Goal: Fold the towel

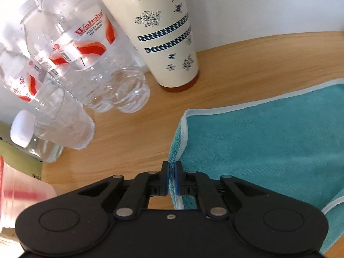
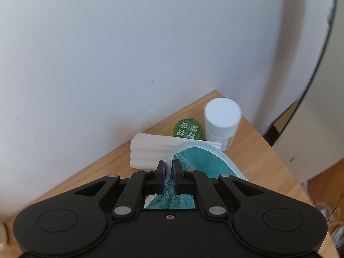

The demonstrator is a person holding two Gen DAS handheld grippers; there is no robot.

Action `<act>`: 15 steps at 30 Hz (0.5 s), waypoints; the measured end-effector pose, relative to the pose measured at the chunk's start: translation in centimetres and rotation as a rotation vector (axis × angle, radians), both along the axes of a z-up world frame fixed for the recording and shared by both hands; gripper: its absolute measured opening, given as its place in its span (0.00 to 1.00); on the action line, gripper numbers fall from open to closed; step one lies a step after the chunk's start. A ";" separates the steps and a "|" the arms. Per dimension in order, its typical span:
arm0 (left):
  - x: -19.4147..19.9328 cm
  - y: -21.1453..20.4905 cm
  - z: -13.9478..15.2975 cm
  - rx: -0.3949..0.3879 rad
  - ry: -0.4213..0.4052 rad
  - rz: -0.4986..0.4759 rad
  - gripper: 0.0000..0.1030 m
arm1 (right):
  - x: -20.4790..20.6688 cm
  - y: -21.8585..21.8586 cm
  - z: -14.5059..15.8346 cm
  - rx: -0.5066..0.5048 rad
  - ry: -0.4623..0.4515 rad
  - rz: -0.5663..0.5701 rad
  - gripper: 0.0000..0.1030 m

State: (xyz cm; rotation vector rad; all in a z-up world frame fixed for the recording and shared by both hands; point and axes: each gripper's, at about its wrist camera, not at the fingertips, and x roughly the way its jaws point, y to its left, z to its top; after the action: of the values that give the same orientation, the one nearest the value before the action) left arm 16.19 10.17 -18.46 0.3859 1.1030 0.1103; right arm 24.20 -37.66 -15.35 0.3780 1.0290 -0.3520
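L wrist view: left tool [image 1: 171, 177], black w/ blue pads, sits at bottom centre, jaws narrowed and pinching the edge of the teal terry towel with pale blue trim [image 1: 268, 142]. Towel lies flat on the light wood counter [image 1: 133, 129], filling the right and lower-right of frame; its rounded corner is just above the tool tips, and the trimmed edge runs down between the pads.

Upper centre: cream tumbler with dark-red lid and base, blue flower and butterfly prints [image 1: 163, 32], upright on the counter, apart from the towel. Upper left: clear plastic water bottles with red-and-white labels [image 1: 86, 49], packed close together. Left edge, lower: small clear jar with a white cap [image 1: 23, 132], beside a green box [image 1: 19, 161]. Blurred pinkish-red item at far lower left, can't tell what it is.

R wrist view: right tool [image 2: 169, 177] at bottom centre, jaws narrowed on a bunched fold of the same towel [image 2: 200, 161], which rises between the pads and drapes off to the right. Just behind it, centre: white ribbed block [image 2: 150, 150], partly covered by the towel. Past that, near the counter's [image 2: 96, 172] far corner by the white wall [image 2: 129, 43]: green round lid with white characters [image 2: 187, 129], and a white plastic pill bottle with white cap [image 2: 221, 120] just right of it.
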 end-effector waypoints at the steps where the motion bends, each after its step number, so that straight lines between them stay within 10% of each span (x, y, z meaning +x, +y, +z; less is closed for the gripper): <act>1: 0.1 0.2 0.1 -0.001 -0.002 0.013 0.05 | 0.3 0.6 -0.4 -0.016 0.018 0.031 0.14; 5: 0.0 0.4 0.8 -0.026 0.002 0.026 0.07 | -0.3 1.8 0.0 -0.089 0.032 0.123 0.49; 15: -3.7 1.4 4.4 -0.109 0.017 0.017 0.44 | -10.1 -0.4 2.9 -0.097 0.111 0.295 0.50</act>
State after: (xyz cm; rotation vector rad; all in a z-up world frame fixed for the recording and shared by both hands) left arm 12.44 11.59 -14.08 0.2802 1.1242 0.0611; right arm 14.09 -38.04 -12.48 0.1171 1.1532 -0.1576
